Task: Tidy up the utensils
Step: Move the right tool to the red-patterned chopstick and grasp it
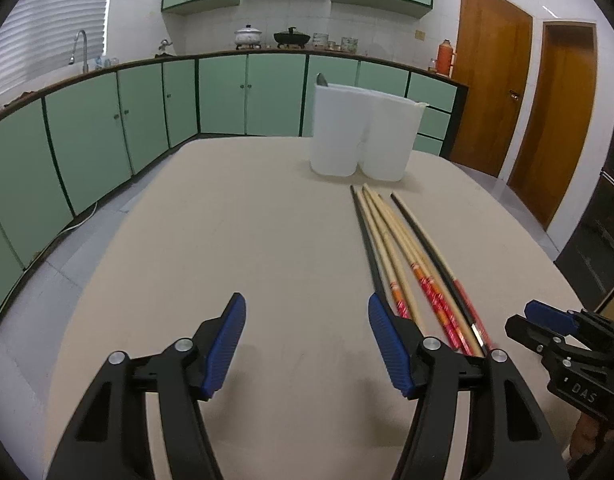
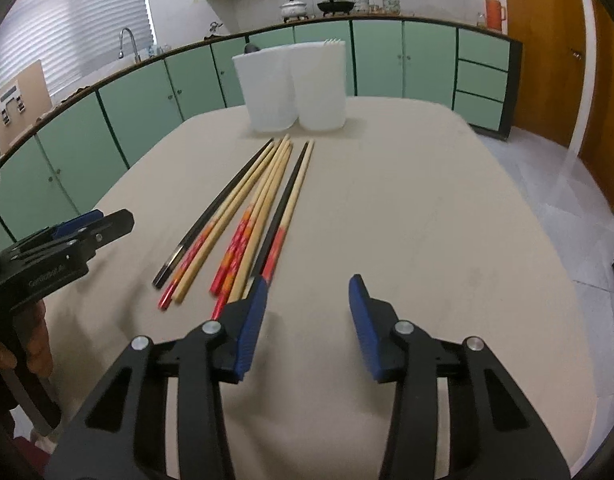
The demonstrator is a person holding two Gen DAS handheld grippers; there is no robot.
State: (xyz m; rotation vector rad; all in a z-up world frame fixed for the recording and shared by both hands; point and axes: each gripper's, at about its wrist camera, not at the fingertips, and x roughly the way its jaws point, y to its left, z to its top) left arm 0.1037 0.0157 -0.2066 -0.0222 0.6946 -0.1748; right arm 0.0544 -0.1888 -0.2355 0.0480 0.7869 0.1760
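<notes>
Grippers first: my left gripper (image 1: 307,344) and right gripper (image 2: 307,328) gape wide and empty, flanking the chopsticks (image 2: 247,216) loose on the surface (image 2: 427,200), tips toward the white holder (image 2: 295,84) beyond, likely their destination.

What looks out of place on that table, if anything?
Only the chopsticks: they lie loose on the table in an uneven, fanned bunch, some crossing, in front of the white holder rather than in it. Nothing looks spilled or broken. Both hand-held grippers, left and right, are open and empty.
</notes>
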